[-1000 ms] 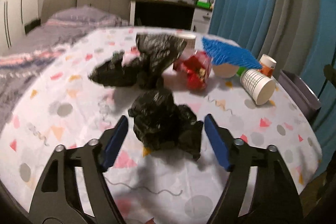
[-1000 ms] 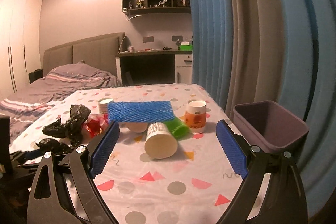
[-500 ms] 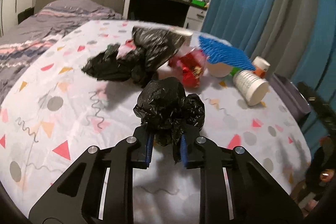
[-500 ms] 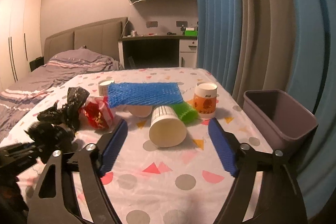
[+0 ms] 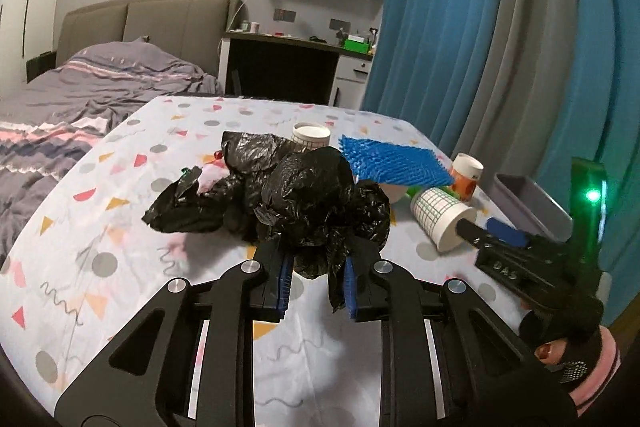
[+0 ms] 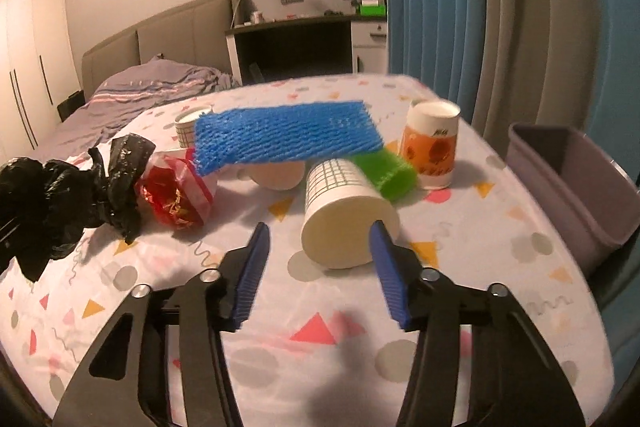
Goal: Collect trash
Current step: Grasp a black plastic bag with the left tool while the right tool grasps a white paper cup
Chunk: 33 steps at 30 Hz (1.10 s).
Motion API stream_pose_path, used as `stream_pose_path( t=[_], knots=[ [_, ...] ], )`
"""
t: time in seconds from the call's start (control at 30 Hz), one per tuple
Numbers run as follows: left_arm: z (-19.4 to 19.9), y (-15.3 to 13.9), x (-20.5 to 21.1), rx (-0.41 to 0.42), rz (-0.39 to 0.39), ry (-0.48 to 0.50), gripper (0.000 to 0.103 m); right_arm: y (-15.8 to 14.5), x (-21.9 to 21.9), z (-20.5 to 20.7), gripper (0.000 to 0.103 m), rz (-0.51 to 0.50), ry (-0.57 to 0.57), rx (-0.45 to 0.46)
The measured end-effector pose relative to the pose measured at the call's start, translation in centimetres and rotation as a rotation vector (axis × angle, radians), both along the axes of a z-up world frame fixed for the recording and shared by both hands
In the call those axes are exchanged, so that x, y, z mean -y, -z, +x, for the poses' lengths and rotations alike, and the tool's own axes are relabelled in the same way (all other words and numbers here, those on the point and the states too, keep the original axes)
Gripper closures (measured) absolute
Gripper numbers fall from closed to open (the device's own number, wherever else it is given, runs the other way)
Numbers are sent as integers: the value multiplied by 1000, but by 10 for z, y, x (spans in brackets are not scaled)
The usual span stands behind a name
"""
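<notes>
My left gripper (image 5: 316, 255) is shut on a crumpled black plastic bag (image 5: 320, 195), held a little above the patterned tablecloth (image 5: 132, 267). The same bag (image 6: 36, 195) shows at the far left of the right wrist view. My right gripper (image 6: 319, 227) sits low in front of a tipped grid-print paper cup (image 6: 340, 195), its jaws closing. One finger lies across the cup's mouth and the other left of it, and the pads do not press on it. From the left wrist view, the right gripper (image 5: 484, 231) reaches that cup (image 5: 436, 215).
Another black bag (image 5: 200, 203), a red wrapper (image 6: 176, 195), a blue foam net (image 6: 288, 135), a green one (image 6: 388, 171), an orange cup (image 6: 434, 147) and more cups crowd the table's middle. A grey bin (image 6: 576, 179) stands at the right edge. A bed lies left.
My left gripper closed on the black bag and lifted it off the cloth. My right gripper dropped toward the grid cup while its jaws narrowed.
</notes>
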<state>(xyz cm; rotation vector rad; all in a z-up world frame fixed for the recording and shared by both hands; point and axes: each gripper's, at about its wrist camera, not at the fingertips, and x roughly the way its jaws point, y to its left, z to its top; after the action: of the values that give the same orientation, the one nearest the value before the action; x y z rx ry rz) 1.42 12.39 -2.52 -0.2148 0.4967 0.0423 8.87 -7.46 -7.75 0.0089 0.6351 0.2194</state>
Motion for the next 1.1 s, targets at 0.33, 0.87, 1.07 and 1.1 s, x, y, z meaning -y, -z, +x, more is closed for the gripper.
stream_pose_path(
  t=[0.33, 0.87, 1.07, 1.1],
  knots=[
    [14, 5, -2, -10, -10, 19, 83, 12, -6, 26, 68, 32, 32, -77],
    [17, 8, 2, -20, -8, 29, 83, 10, 5, 19, 99, 45, 5, -71],
    [13, 4, 11, -11, -2, 39, 83, -1, 18, -12, 99, 48, -23, -30],
    [12, 3, 14, -10, 0, 43, 83, -3, 20, -17, 99, 49, -26, -22]
  ],
)
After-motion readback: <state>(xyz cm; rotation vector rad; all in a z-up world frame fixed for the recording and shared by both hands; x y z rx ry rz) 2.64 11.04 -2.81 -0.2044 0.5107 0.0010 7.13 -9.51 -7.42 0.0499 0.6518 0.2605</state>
